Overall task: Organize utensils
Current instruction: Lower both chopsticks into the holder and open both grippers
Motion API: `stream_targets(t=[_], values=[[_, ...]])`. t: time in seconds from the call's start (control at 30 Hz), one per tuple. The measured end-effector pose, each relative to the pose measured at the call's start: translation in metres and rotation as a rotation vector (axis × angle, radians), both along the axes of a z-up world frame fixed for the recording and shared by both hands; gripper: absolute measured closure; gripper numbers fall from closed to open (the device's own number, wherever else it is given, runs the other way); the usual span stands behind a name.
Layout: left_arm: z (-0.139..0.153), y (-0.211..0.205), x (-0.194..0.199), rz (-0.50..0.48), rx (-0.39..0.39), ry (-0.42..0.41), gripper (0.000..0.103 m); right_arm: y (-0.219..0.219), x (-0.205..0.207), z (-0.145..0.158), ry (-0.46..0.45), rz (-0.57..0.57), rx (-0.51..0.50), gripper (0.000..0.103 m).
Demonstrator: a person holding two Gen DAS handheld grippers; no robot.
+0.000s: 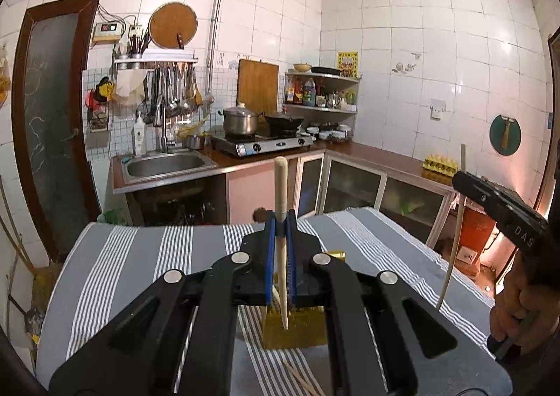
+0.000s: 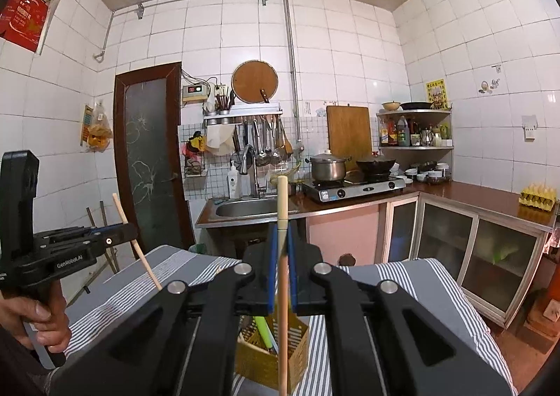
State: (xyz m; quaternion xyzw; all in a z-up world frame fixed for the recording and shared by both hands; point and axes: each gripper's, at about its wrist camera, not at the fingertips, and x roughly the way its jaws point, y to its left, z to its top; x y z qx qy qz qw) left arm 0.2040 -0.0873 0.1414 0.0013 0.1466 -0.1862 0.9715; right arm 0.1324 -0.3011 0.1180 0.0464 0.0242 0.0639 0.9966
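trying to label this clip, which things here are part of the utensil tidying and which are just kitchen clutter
Part of the job:
- left gripper, shut on a chopstick
- right gripper, shut on a second chopstick
- yellow holder on the striped cloth

Just lying about:
- sink
- pot
- egg tray

Black left gripper (image 1: 280, 221) with blue fingers (image 1: 268, 245), clamped on a pale wooden chopstick (image 1: 281, 238). Black right gripper (image 2: 282, 238), likewise blue-padded, on a second pale wooden chopstick (image 2: 282, 256). Grey cloth with white stripes (image 1: 147, 256) over the bench. Yellow woven-look basket (image 2: 259, 357) on that cloth, a lime-green piece (image 2: 262, 329) inside it. Beyond the basket: white wall tiles (image 1: 402, 28), steel-grey sink (image 1: 164, 165), pink cabinet front (image 1: 259, 193), yellow egg tray (image 1: 440, 165), reddish-brown door frame (image 1: 21, 98).
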Motion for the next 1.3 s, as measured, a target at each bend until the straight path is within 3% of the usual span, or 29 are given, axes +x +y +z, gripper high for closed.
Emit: stream_targets(t=[0.53,0.93,1.17,1.2,1.23,1.27,1.3], values=[[0.003,-0.015,0.044,-0.014,-0.009,-0.001,0.098,0.021,0.056,0.020,-0.077,0.007,-0.030,0.097],[-0.017,-0.020,0.077,-0.013,-0.002,0.042,0.098,0.029,0.111,-0.009,-0.017,0.012,-0.037,0.097],[-0.037,-0.019,0.092,-0.012,0.000,0.104,0.098,0.023,0.135,-0.034,0.068,0.014,-0.008,0.097],[-0.041,-0.019,0.094,-0.016,0.004,0.117,0.088,0.023,0.137,-0.036,0.081,0.019,-0.008,0.096],[-0.044,-0.019,0.095,-0.014,0.008,0.123,0.071,0.022,0.138,-0.038,0.087,0.015,-0.009,0.096],[-0.046,-0.017,0.095,-0.007,0.006,0.125,0.064,0.020,0.137,-0.039,0.089,0.014,-0.006,0.095],[-0.047,-0.014,0.095,-0.002,-0.005,0.130,0.057,0.019,0.137,-0.038,0.090,0.016,-0.004,0.088]])
